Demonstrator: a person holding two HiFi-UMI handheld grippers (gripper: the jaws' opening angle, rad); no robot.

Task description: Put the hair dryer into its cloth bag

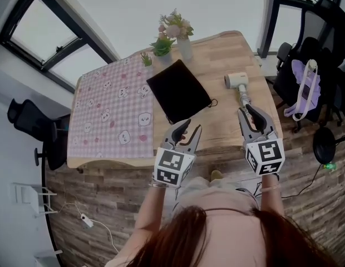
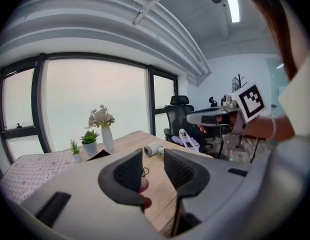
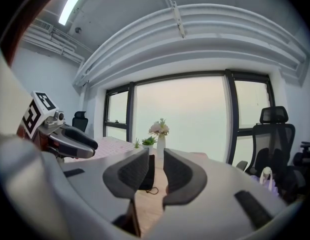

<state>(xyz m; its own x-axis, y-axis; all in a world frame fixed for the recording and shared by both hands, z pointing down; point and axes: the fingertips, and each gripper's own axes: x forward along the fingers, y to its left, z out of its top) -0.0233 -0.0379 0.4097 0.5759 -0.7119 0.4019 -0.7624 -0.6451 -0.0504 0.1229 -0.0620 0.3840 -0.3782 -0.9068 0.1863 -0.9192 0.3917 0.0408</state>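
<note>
A black cloth bag point(image 1: 179, 90) lies flat on the wooden table point(image 1: 217, 132), its drawstring end toward the right. To its right lies the white hair dryer point(image 1: 237, 82), handle pointing toward me. My left gripper point(image 1: 192, 127) hangs over the table's front edge, just short of the bag, open with nothing between its jaws. My right gripper point(image 1: 246, 110) is in line with the dryer's handle end, jaws a little apart and empty. The left gripper view shows the dryer point(image 2: 154, 148) and a corner of the bag point(image 2: 97, 155) beyond the jaws point(image 2: 153, 166). Past my right gripper point(image 3: 156, 166) in its own view is the bag point(image 3: 149, 176).
A pink checked cloth point(image 1: 111, 110) covers the table's left half. A vase of flowers point(image 1: 181, 35) and small potted plants point(image 1: 162, 46) stand at the far edge behind the bag. Office chairs point(image 1: 306, 65) crowd the right side, and another chair point(image 1: 33, 127) is at the left.
</note>
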